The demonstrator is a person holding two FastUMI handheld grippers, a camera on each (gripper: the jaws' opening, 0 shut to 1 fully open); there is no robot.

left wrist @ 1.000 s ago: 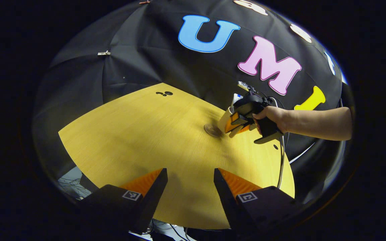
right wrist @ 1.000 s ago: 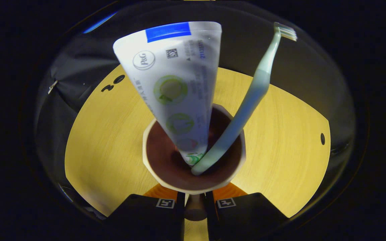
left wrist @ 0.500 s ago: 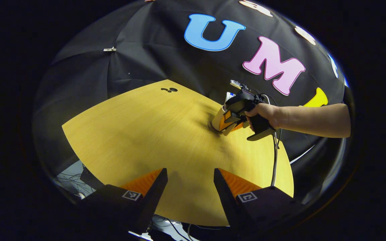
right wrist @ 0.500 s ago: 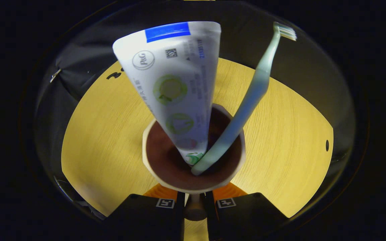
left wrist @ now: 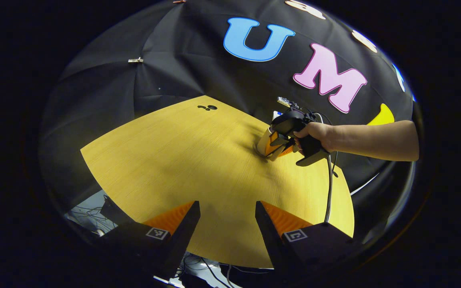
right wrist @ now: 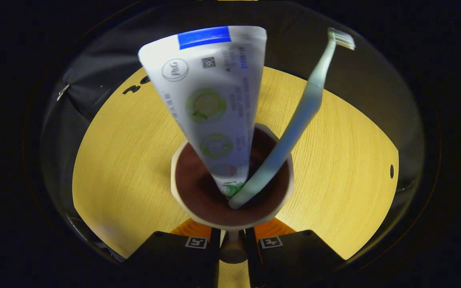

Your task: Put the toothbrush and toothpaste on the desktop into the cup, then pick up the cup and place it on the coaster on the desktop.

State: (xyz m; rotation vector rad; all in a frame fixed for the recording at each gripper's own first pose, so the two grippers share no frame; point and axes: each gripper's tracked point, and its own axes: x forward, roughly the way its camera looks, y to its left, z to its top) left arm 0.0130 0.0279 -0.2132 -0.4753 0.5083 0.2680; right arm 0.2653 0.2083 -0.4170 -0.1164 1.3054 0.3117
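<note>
A cream cup (right wrist: 178,176) with a dark brown inside holds a white toothpaste tube (right wrist: 210,100) and a pale green toothbrush (right wrist: 298,116), both leaning out of it. My right gripper (right wrist: 232,236) is shut on the cup's handle. In the left gripper view the cup (left wrist: 263,140) sits tilted on the dark round coaster (left wrist: 255,151), of which only an edge shows, and a hand holds the right gripper (left wrist: 278,146) against it. My left gripper (left wrist: 227,208) stands open over the near part of the yellow table (left wrist: 182,160), with nothing between its fingers.
A cable (left wrist: 328,188) hangs from the right gripper across the table's right side. Small dark marks (left wrist: 207,107) sit at the table's far edge and a hole (right wrist: 391,171) near its right edge. Loose wires lie below the near edge.
The right gripper has carried the cup left, from beside the coaster to over it, and lowered it until it covers most of the coaster. The left gripper stays open.
</note>
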